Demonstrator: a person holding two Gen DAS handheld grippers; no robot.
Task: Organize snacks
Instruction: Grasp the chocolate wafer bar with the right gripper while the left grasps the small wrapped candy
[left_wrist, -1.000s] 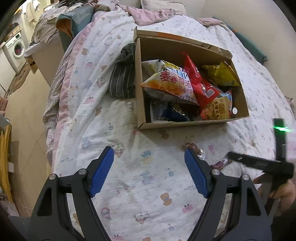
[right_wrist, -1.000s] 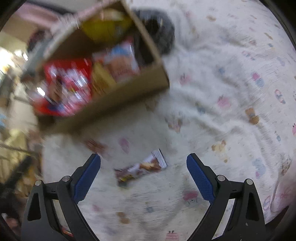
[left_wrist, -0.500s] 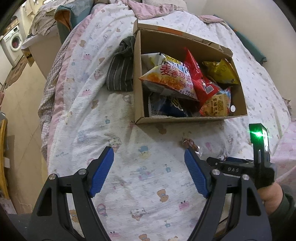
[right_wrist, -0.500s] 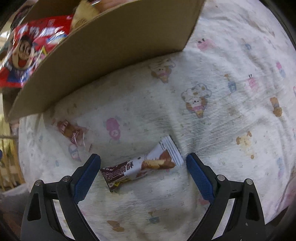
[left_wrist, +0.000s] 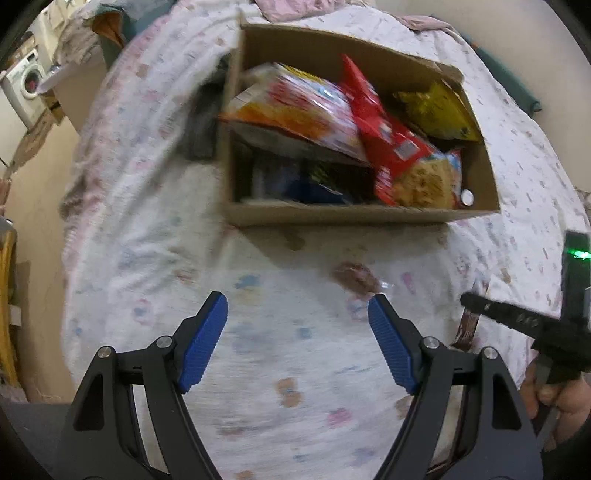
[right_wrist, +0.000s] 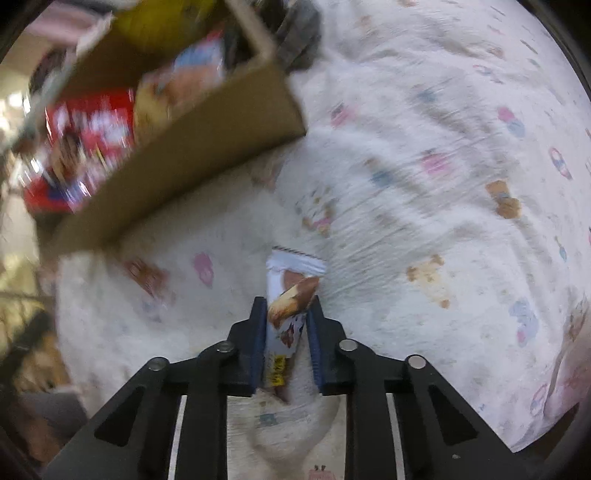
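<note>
My right gripper (right_wrist: 285, 314) is shut on a white and brown wafer bar (right_wrist: 291, 291), which points away from me just over the patterned bedsheet (right_wrist: 424, 166). The bar's dark end shows under the right gripper in the left wrist view (left_wrist: 467, 325). A cardboard box (left_wrist: 354, 214) full of snack bags stands on the bed; its near wall shows in the right wrist view (right_wrist: 184, 155). A small brown wrapped snack (left_wrist: 354, 275) lies on the sheet in front of the box, just beyond my open, empty left gripper (left_wrist: 297, 334). It also shows in the right wrist view (right_wrist: 146, 275).
A dark striped cloth (left_wrist: 203, 122) lies against the box's left side. The bed's left edge (left_wrist: 68, 206) drops to the floor, with a washing machine (left_wrist: 24, 86) beyond. A wall (left_wrist: 517, 33) runs along the far right. Pink bedding (left_wrist: 295, 7) is heaped behind the box.
My right gripper has closed on the wafer bar, which lay flat on the sheet between its open fingers before. My left gripper has moved closer to the box and the small brown snack.
</note>
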